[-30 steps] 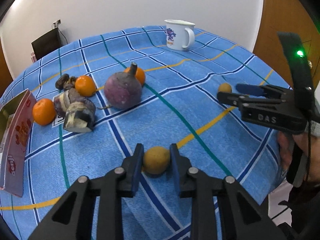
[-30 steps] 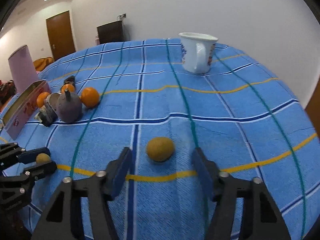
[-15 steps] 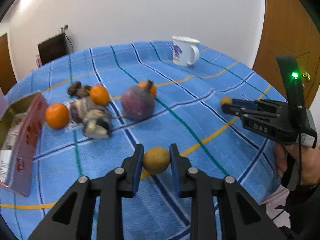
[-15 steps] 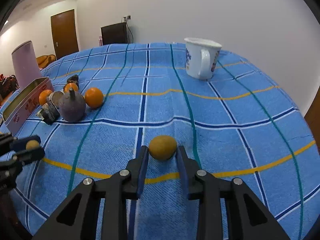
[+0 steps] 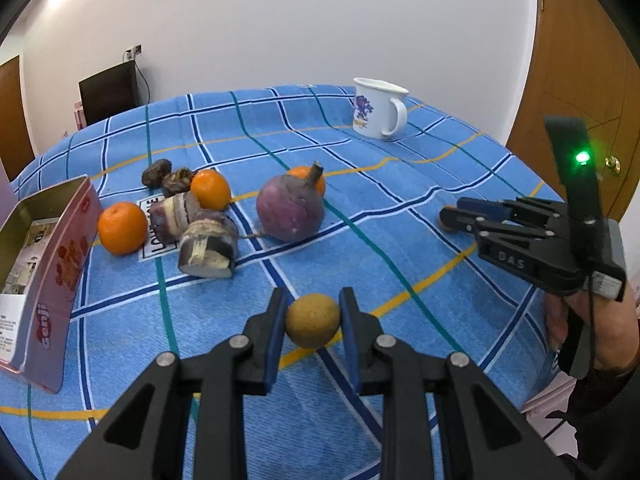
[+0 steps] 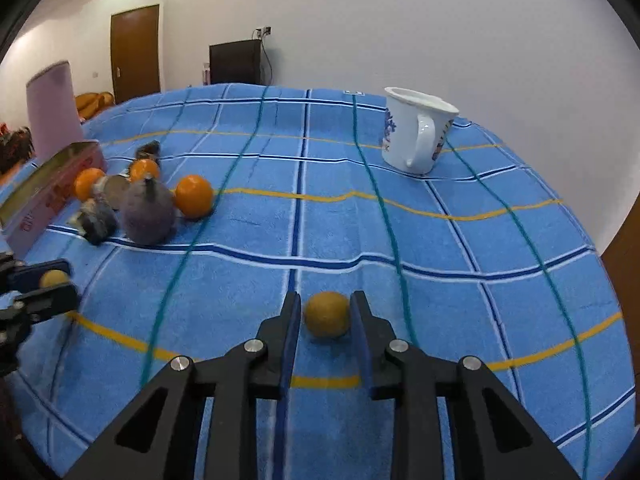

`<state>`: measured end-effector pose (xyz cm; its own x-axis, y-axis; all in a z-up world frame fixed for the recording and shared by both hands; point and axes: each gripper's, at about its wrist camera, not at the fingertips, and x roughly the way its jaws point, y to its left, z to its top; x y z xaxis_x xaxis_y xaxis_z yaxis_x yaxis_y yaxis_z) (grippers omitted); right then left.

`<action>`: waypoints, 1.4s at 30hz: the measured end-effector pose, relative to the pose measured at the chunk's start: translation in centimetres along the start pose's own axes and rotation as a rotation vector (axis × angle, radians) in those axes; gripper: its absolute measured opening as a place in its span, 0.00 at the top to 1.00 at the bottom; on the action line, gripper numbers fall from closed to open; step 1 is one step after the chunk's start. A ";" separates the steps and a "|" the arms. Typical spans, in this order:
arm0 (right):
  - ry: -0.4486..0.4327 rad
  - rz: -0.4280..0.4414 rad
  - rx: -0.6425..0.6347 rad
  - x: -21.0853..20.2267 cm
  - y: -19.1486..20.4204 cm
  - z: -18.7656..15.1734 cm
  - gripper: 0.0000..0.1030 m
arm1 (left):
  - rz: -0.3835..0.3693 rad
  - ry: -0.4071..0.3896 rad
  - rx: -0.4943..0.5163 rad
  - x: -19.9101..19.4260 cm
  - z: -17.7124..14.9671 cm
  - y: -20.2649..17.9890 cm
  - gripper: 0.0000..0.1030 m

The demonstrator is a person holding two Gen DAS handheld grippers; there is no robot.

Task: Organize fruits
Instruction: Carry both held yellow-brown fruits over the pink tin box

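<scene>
Blue checked cloth [image 5: 400, 208], left tongs [image 5: 313, 322] clamping yellow fruit [image 5: 313, 321], right tongs [image 6: 326, 314] bracketing another [image 6: 327, 314]

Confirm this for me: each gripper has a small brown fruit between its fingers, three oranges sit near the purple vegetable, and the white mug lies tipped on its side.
One detail is wrong: the white mug stands upright, as the right wrist view shows. The rest holds: the left gripper and right gripper each have a small brown fruit between the fingers, and three oranges sit near the purple vegetable.
</scene>
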<state>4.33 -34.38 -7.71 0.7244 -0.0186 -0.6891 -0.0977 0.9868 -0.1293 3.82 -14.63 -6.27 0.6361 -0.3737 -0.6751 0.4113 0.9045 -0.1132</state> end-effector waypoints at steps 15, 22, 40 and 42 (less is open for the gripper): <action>0.027 0.017 0.005 0.4 -0.3 -0.1 0.71 | 0.003 -0.052 -0.063 -1.4 -0.1 1.9 0.74; 0.012 0.049 0.018 0.3 -0.1 -0.2 0.72 | 0.024 -0.081 -0.105 -2.4 0.0 3.7 0.74; -0.171 0.306 -0.220 -5.9 12.9 7.2 0.72 | 0.271 -0.205 -0.182 -8.1 1.0 12.9 0.74; -0.192 0.334 -0.248 -6.2 14.6 8.2 0.72 | 0.299 -0.211 -0.195 -8.6 1.2 14.2 0.74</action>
<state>4.05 -18.55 0.51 0.7362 0.3473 -0.5808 -0.4911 0.8647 -0.1055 4.99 1.20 -1.25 0.8368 -0.1041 -0.5376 0.0695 0.9940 -0.0843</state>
